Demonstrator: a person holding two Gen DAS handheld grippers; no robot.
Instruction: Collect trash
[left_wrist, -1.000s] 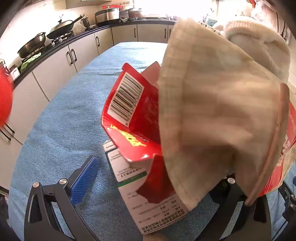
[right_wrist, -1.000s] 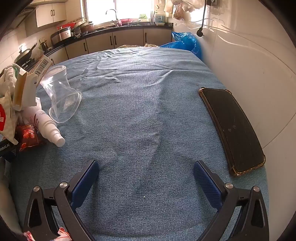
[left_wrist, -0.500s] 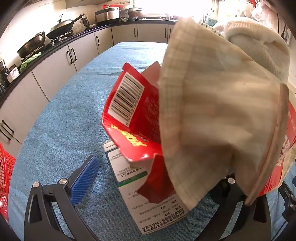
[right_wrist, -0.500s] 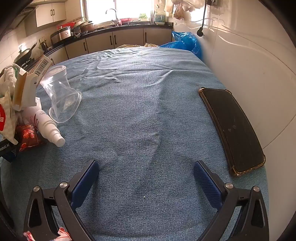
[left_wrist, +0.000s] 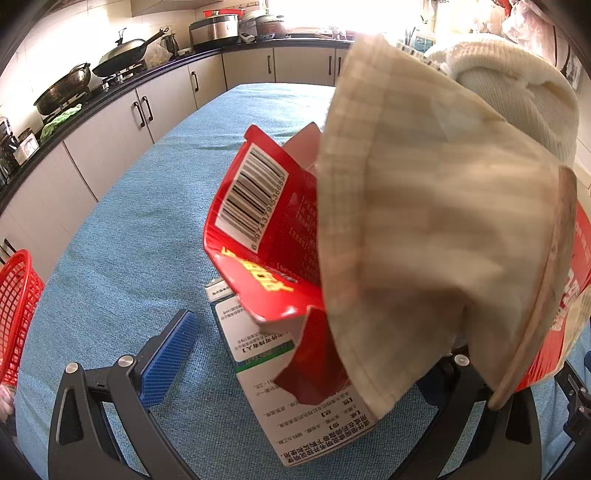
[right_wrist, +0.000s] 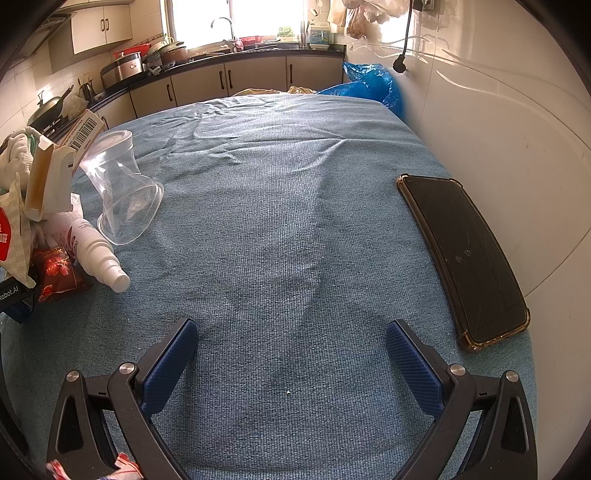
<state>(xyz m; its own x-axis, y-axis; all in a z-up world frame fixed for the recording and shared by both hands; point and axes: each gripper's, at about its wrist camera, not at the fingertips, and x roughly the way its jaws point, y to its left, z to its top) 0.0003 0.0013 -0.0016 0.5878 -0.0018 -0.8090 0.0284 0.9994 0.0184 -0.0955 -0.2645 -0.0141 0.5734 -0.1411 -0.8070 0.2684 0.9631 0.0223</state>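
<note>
In the left wrist view a pile of trash fills the middle and right: a torn red carton (left_wrist: 266, 221) with a barcode, a white printed box (left_wrist: 295, 398) lying under it, and a beige checked paper wrapper (left_wrist: 424, 240) draped over both. My left gripper (left_wrist: 295, 332) is open around the white box; its left pad (left_wrist: 166, 363) shows, while the wrapper hides the right finger. My right gripper (right_wrist: 291, 332) is open above bare blue cloth. At its left lie a clear plastic cup (right_wrist: 122, 195) on its side, a white spray bottle (right_wrist: 98, 251) and a red snack wrapper (right_wrist: 57, 271).
A red mesh basket (left_wrist: 14, 314) stands at the table's left edge. A black phone (right_wrist: 465, 254) lies by the white wall on the right. A blue plastic bag (right_wrist: 369, 86) sits at the far end. A white knitted cloth (left_wrist: 517, 96) tops the pile. Kitchen cabinets run behind.
The red basket has come down into the lower left of the left wrist view and now stands by the table edge. Neither gripper nor the trash has moved.
</note>
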